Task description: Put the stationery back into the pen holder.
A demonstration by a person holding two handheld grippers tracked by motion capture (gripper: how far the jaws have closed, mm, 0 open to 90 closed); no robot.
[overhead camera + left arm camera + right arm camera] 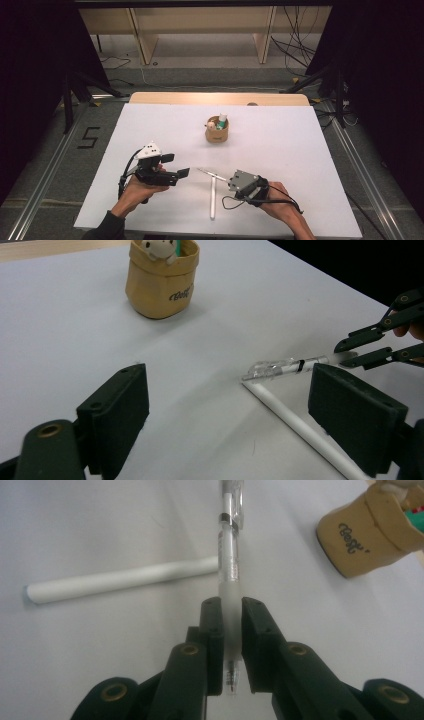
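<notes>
Two pens are seen on the white counter [150,125]: a clear pen [229,560] clenched by the right tongs [231,611] near its tip end, and a white pen [213,197] lying flat beside it. The clear pen's long axis runs straight out from the jaws, its capped end pointed away, probably just lifted off the surface. The pen holder [217,131] stands farther off, ahead and to the side of that axis. The left tongs [176,166] are held released, nothing between them.
</notes>
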